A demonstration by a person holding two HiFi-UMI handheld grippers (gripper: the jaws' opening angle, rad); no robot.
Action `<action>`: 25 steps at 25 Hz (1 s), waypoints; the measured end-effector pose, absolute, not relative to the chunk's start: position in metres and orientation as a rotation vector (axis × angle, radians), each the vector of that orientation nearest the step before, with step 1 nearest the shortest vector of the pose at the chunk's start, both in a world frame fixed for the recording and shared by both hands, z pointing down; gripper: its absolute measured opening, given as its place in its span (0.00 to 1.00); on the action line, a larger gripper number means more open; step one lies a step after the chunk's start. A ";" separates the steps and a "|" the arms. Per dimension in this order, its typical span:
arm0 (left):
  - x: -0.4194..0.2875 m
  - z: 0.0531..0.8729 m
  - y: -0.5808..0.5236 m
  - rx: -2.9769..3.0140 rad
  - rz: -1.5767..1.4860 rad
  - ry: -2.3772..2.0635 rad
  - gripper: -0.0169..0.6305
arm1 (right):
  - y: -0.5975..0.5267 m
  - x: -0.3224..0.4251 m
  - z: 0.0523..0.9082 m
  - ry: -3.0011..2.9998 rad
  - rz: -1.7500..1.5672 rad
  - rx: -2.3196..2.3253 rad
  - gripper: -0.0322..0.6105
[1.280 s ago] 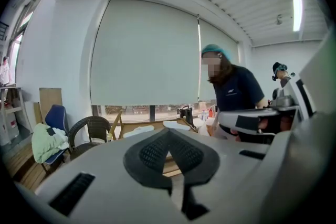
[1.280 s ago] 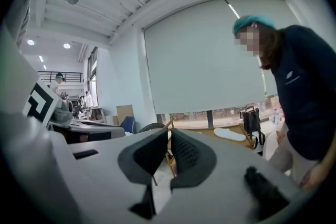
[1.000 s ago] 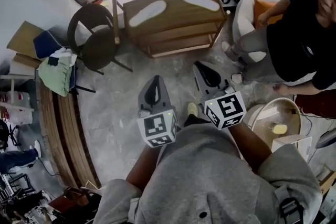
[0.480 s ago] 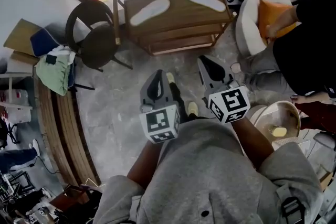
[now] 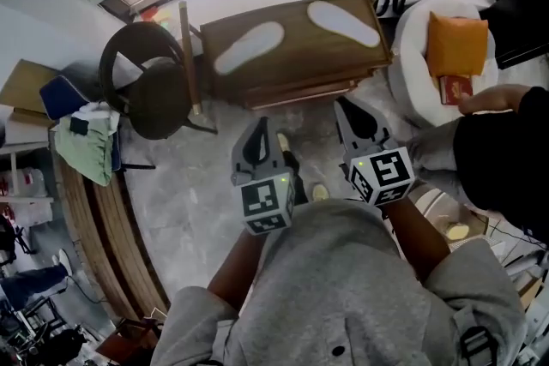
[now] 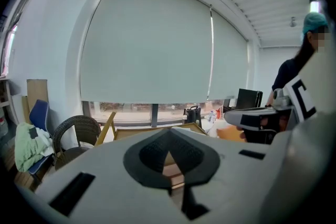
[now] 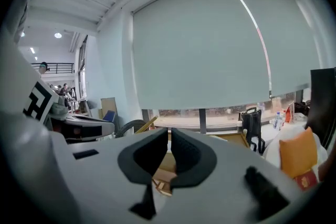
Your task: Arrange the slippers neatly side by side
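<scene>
1. Left hand-held gripper (image 5: 256,133): clenched, its pads meeting at the tips in the left gripper view (image 6: 169,140); nothing sits between them; it touches nothing.
2. Right hand-held gripper (image 5: 349,110): all but clenched, only a thin slit between its pads in the right gripper view (image 7: 169,145); the slit holds nothing; it touches nothing.
3. Both point toward the wooden rack (image 5: 292,86), side by side over the floor (image 5: 180,184), the left one a little nearer the person; their tips show just before the rack's front edge.
4. Two white slippers lie flat on the rack's top: the left slipper (image 5: 249,47) toward the left end, the right slipper (image 5: 343,23) toward the right back corner; they are apart and angled away from each other, not side by side.
5. A dark chair (image 5: 147,80) stands left of the rack.
</scene>
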State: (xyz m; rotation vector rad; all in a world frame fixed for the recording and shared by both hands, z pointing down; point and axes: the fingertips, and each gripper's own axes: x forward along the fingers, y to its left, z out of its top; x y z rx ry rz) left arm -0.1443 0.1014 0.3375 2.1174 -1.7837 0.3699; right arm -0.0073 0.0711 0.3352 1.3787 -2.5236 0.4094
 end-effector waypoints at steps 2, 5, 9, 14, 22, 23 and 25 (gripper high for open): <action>-0.152 0.342 0.077 2.123 0.385 -1.762 0.05 | 0.050 -0.012 0.340 -2.503 0.424 1.399 0.10; -0.159 0.349 0.047 2.145 0.406 -1.731 0.05 | 0.025 -0.017 0.346 -2.475 0.439 1.430 0.10; -0.162 0.348 0.010 2.178 0.403 -1.693 0.05 | -0.008 -0.021 0.345 -2.450 0.438 1.469 0.10; -0.183 0.352 -0.030 2.178 0.393 -1.659 0.05 | -0.043 -0.033 0.344 -2.414 0.431 1.506 0.10; -0.203 0.368 -0.073 2.170 0.420 -1.621 0.05 | -0.090 -0.039 0.352 -2.365 0.403 1.554 0.10; -0.204 0.369 -0.077 2.162 0.424 -1.620 0.05 | -0.096 -0.036 0.351 -2.359 0.399 1.558 0.10; -0.201 0.372 -0.083 2.156 0.435 -1.616 0.05 | -0.105 -0.026 0.352 -2.347 0.392 1.568 0.10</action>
